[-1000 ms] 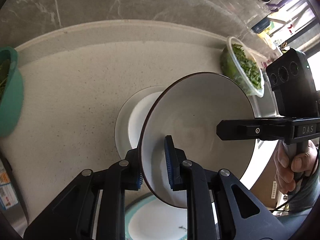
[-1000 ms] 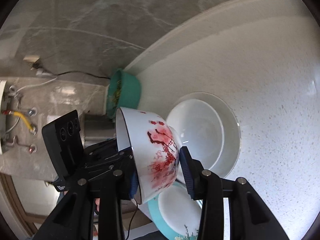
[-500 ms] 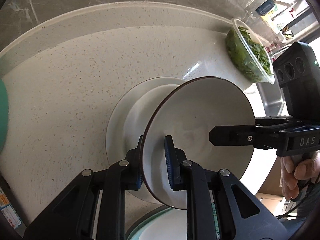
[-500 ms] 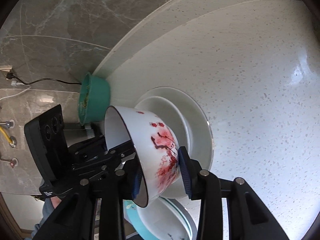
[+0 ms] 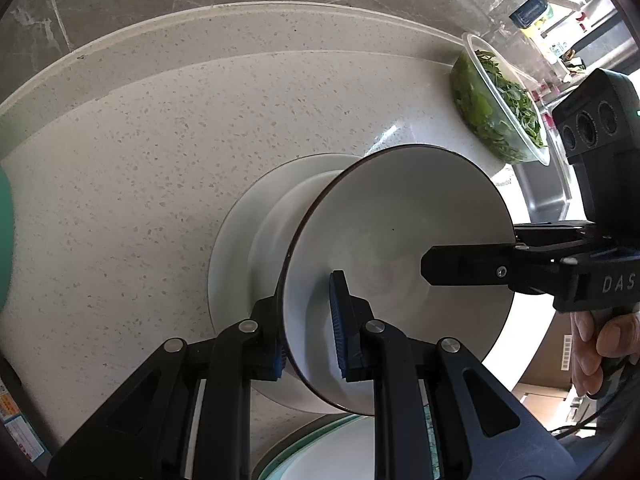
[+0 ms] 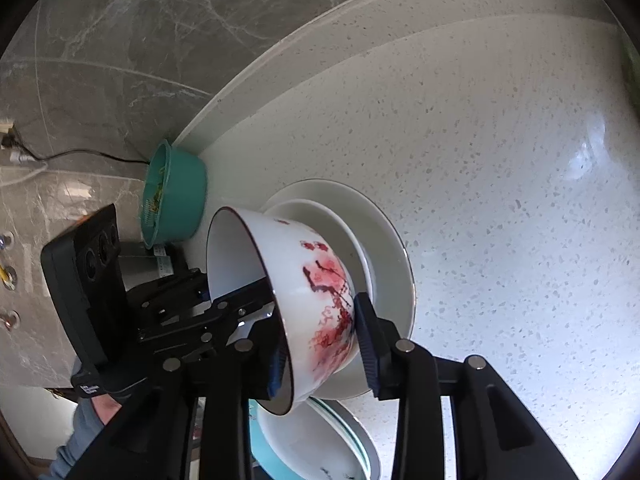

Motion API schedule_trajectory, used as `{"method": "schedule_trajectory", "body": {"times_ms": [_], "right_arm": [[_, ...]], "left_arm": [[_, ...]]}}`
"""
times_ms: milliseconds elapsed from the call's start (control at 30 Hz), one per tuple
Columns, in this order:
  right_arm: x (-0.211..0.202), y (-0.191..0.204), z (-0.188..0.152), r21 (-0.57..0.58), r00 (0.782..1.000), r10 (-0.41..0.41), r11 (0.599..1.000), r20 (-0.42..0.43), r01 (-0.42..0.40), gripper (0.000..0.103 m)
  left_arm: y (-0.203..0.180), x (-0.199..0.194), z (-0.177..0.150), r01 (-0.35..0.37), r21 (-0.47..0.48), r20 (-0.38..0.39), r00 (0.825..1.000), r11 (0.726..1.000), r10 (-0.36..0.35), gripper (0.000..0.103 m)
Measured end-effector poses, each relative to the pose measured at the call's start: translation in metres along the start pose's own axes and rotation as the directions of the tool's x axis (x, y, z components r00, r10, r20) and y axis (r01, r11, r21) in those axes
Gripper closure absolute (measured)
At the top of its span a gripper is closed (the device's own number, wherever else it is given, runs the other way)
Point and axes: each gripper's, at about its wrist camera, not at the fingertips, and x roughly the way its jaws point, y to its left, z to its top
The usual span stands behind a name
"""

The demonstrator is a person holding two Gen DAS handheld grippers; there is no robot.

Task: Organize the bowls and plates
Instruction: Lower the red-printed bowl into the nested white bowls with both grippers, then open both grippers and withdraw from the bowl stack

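Observation:
Both grippers hold one white bowl with red blossom painting and a dark rim, tilted on its side; its plain inside shows in the left wrist view. My left gripper is shut on its near rim. My right gripper is shut on the opposite rim and wall; it also shows in the left wrist view. The bowl hangs just above a white bowl that sits in a white plate on the speckled counter. A teal-rimmed plate lies nearer.
A teal bowl stands at the counter's left by the marble wall. A clear bowl of green leaves stands at the right next to a steel sink. A raised ledge runs along the back.
The held bowl has moved lower and closer over the white bowl and plate, with both grippers staying shut on it.

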Motion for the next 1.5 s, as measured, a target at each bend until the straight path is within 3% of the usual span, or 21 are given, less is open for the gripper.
{"method": "schedule_trajectory", "body": {"times_ms": [133, 200, 300, 500, 600, 767, 833, 1233, 1367, 1500], "right_arm": [[-0.001, 0.011, -0.001, -0.060, 0.998, -0.062, 0.996, -0.004, 0.062, 0.068], [0.000, 0.016, -0.002, -0.091, 0.996, -0.093, 0.992, -0.008, 0.092, 0.073], [0.004, 0.030, -0.002, -0.175, 0.982, -0.187, 0.967, 0.000, 0.184, 0.076], [0.004, 0.029, 0.009, -0.166, 0.980, -0.198, 0.966, 0.006, 0.196, 0.079], [0.006, 0.028, 0.013, -0.163, 0.976, -0.218, 0.963, 0.001, 0.215, 0.080], [0.006, 0.022, 0.017, -0.136, 0.980, -0.200, 0.971, -0.012, 0.196, 0.086], [0.005, 0.021, 0.018, -0.133, 0.981, -0.195, 0.972, -0.018, 0.191, 0.091], [0.019, 0.021, 0.013, -0.135, 0.975, -0.218, 0.968, -0.040, 0.211, 0.091], [0.020, 0.022, 0.013, -0.139, 0.973, -0.229, 0.965, -0.035, 0.223, 0.090], [0.019, 0.023, 0.010, -0.140, 0.971, -0.238, 0.963, -0.029, 0.232, 0.089]], "left_arm": [[0.001, 0.001, -0.001, 0.008, -0.004, -0.002, 1.000, 1.000, -0.008, 0.087], [0.002, 0.002, -0.002, 0.010, -0.013, -0.001, 1.000, 1.000, -0.010, 0.088], [0.003, 0.002, -0.001, 0.005, -0.022, 0.002, 1.000, 1.000, -0.005, 0.088], [0.002, 0.001, -0.001, 0.007, -0.036, 0.008, 1.000, 0.999, -0.007, 0.085], [-0.002, -0.001, 0.000, 0.013, -0.034, 0.013, 1.000, 0.999, -0.013, 0.076], [-0.008, -0.011, 0.002, -0.004, -0.021, 0.040, 0.999, 1.000, 0.005, 0.042], [-0.010, -0.016, 0.002, -0.019, -0.003, 0.064, 0.998, 1.000, 0.019, 0.039], [-0.012, -0.018, 0.001, -0.025, 0.023, 0.075, 0.997, 0.999, 0.023, 0.034], [-0.020, -0.016, -0.002, -0.057, 0.068, 0.081, 0.995, 0.996, 0.051, 0.028], [-0.035, -0.010, -0.004, -0.096, 0.157, 0.065, 0.994, 0.983, 0.086, 0.014]]}}
